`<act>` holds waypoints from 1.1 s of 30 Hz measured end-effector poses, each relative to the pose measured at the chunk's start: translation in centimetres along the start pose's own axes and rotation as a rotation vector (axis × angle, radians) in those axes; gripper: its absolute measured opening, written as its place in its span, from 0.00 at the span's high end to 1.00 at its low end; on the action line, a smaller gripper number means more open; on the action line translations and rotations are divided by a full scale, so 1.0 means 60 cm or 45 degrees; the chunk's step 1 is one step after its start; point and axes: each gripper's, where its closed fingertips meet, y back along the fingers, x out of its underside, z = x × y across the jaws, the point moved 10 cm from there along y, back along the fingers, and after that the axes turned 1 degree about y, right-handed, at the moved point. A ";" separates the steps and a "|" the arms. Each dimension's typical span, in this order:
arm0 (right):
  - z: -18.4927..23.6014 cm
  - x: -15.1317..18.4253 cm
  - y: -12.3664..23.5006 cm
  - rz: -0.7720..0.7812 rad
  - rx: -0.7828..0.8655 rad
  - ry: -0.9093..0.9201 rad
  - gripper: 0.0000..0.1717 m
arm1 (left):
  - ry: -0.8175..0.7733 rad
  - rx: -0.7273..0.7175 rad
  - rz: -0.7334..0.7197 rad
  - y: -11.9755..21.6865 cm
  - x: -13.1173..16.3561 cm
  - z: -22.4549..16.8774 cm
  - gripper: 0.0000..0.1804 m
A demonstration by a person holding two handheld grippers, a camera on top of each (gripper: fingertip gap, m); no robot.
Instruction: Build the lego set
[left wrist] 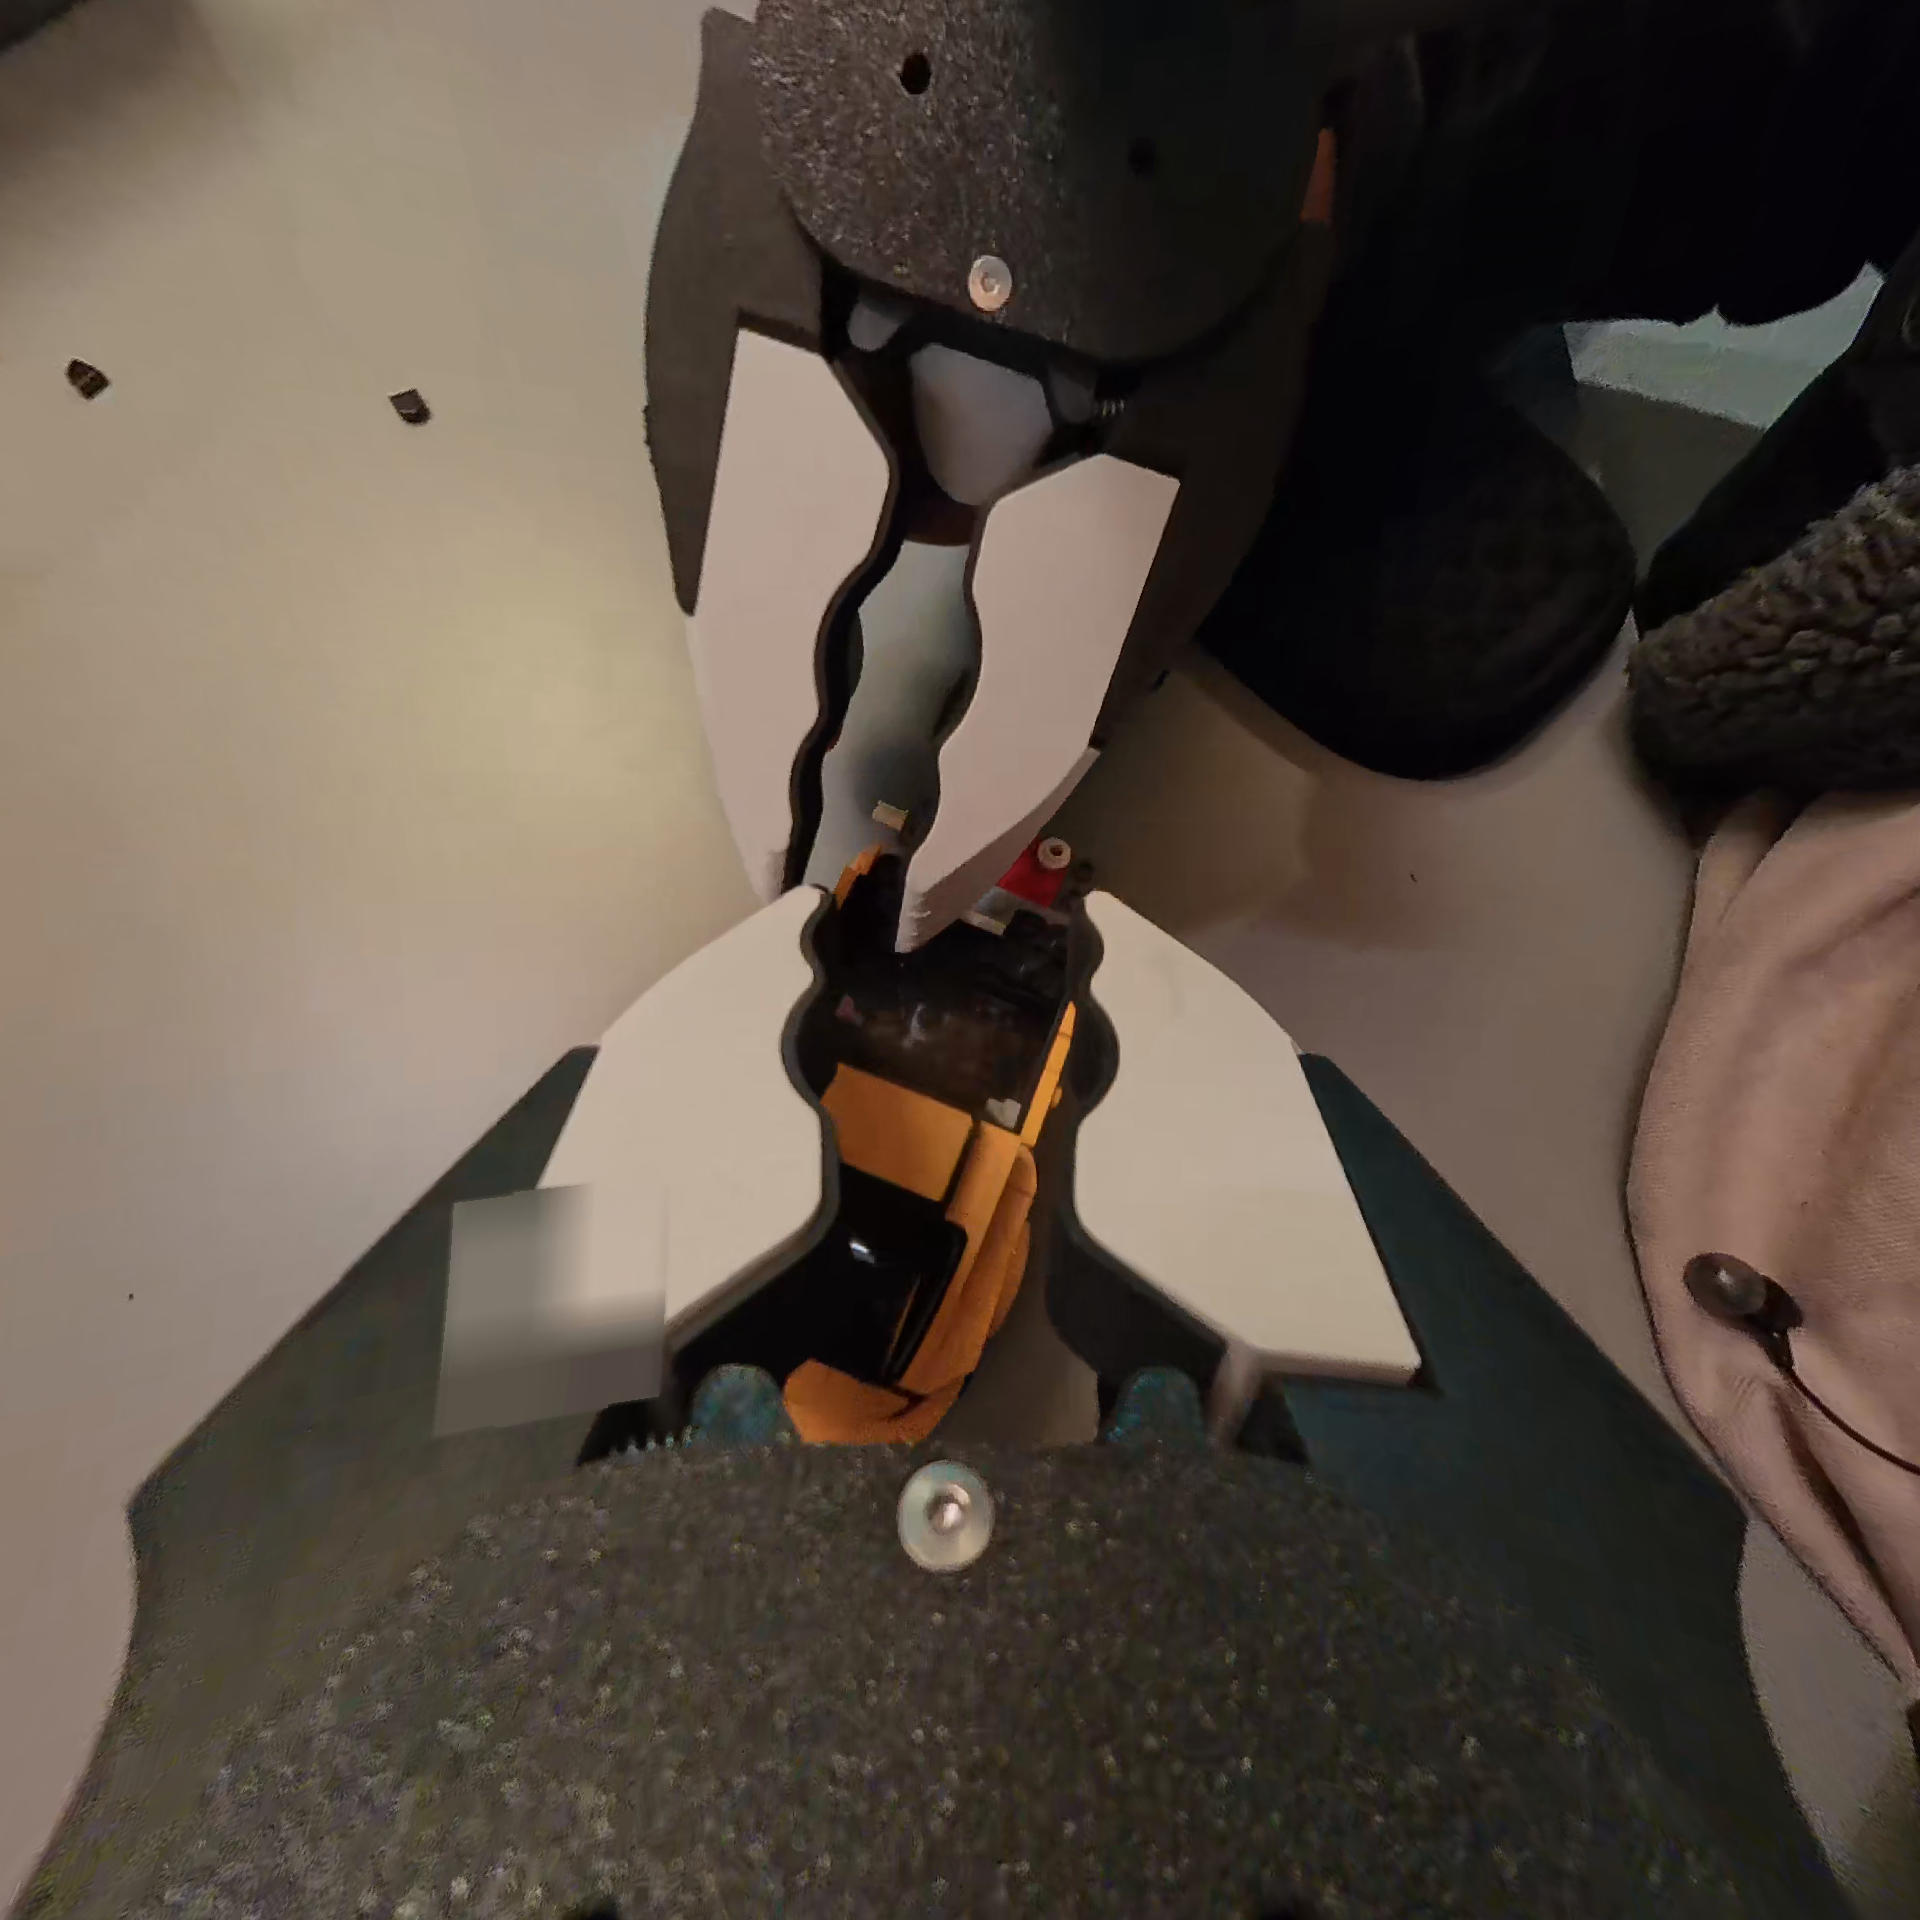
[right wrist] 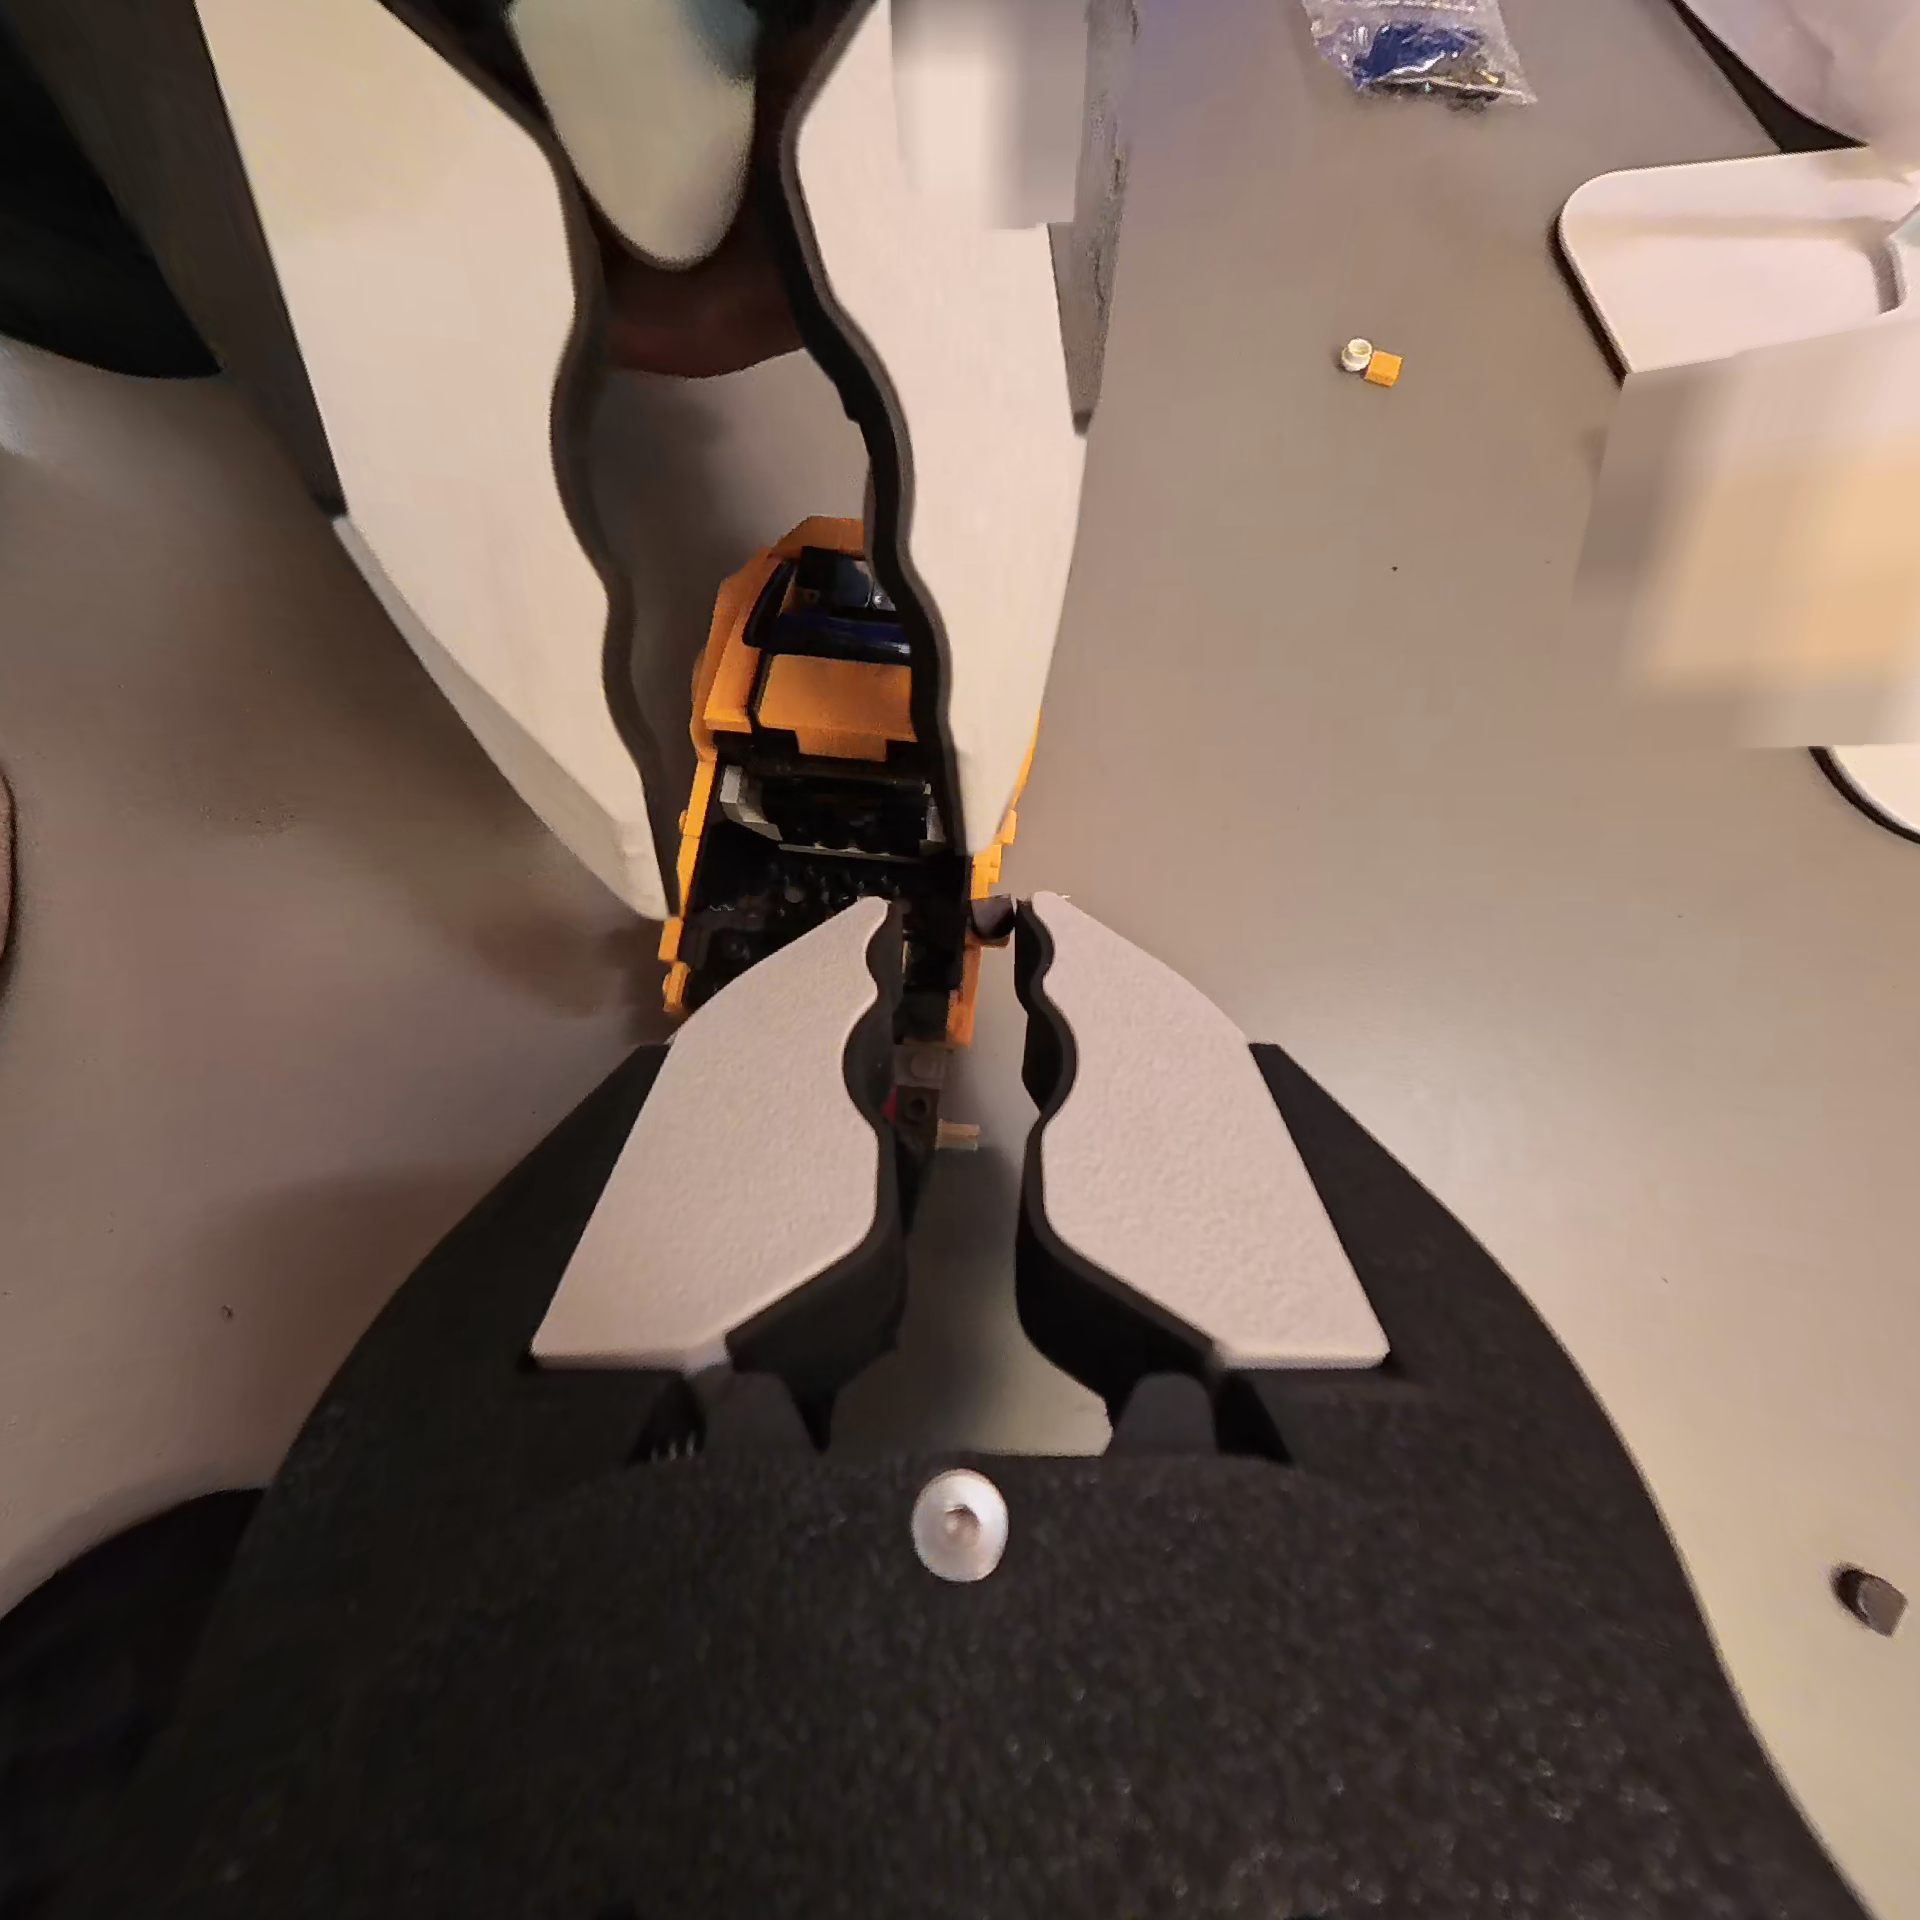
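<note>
Pale grey table point(right wrist: 1351, 831), with a dark chair seat point(left wrist: 1455, 623) and fleecy clothing point(left wrist: 1787, 665) at two o'clock in the left wrist view. Orange-and-black brick car point(right wrist: 821, 707) mid-table, long axis twelve to six, clamped by the left gripper point(left wrist: 940, 935). Right gripper point(right wrist: 956, 925) slightly spread around the car's near end, grip unclear.
</note>
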 end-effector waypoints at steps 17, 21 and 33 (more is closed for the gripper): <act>-0.001 0.004 0.006 -0.034 -0.014 -0.031 0.88 | -0.208 -0.028 0.225 -0.025 -0.013 0.000 0.76; -0.003 0.005 0.006 -0.035 -0.024 -0.044 0.88 | -0.239 -0.036 0.243 -0.026 -0.013 -0.001 0.76; -0.050 0.018 0.018 -0.046 -0.425 -0.568 0.88 | -0.281 -0.041 0.237 -0.026 -0.012 -0.003 0.76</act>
